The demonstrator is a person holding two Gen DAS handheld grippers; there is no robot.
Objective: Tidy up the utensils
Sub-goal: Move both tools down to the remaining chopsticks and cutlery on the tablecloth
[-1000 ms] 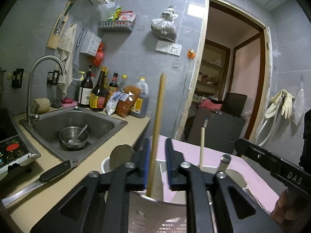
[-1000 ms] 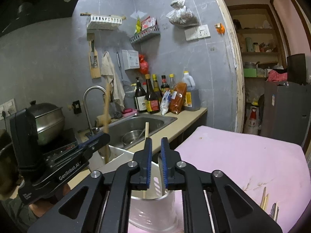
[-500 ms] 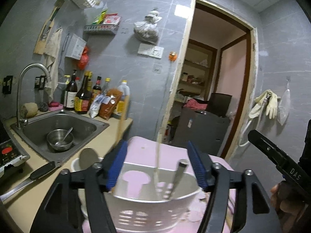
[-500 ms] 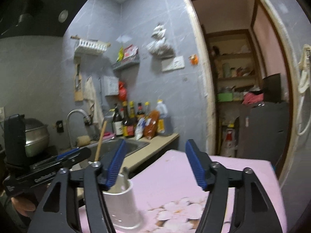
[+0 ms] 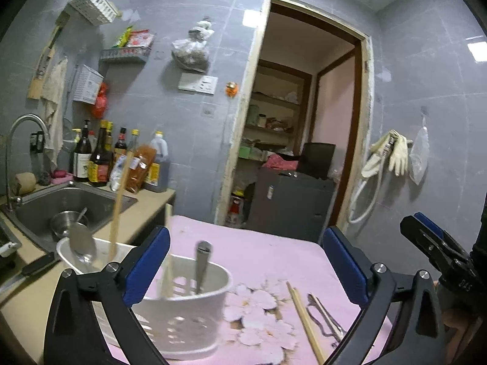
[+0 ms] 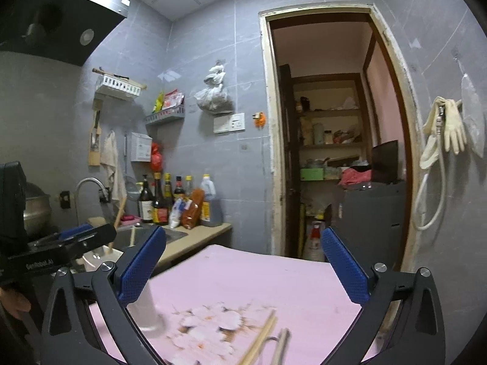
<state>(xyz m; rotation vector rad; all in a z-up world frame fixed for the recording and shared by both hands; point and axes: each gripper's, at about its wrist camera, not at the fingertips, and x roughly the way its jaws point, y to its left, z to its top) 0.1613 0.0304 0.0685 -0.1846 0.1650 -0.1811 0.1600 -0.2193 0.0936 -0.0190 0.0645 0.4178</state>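
A white slotted utensil holder (image 5: 185, 313) stands on the pink flowered table (image 5: 268, 258). It holds wooden chopsticks (image 5: 117, 213), a metal spoon (image 5: 81, 243) and a metal handle (image 5: 202, 261). My left gripper (image 5: 243, 261) is open and empty just behind the holder. A pair of chopsticks (image 5: 304, 322) and metal tongs (image 5: 325, 319) lie on the table to the right. My right gripper (image 6: 240, 261) is open and empty above the table; the loose chopsticks (image 6: 261, 337) lie under it, the holder (image 6: 146, 307) at its left finger.
A steel sink (image 5: 61, 203) with a bowl and a faucet sits to the left, with sauce bottles (image 5: 100, 158) behind it. A knife (image 5: 27, 273) lies on the beige counter. A doorway (image 6: 331, 152) opens beyond the table's far edge.
Both grippers have opened from shut. The left one let go of the chopstick, which now leans in the holder. Both have drawn back from the holder, the right one swinging right.
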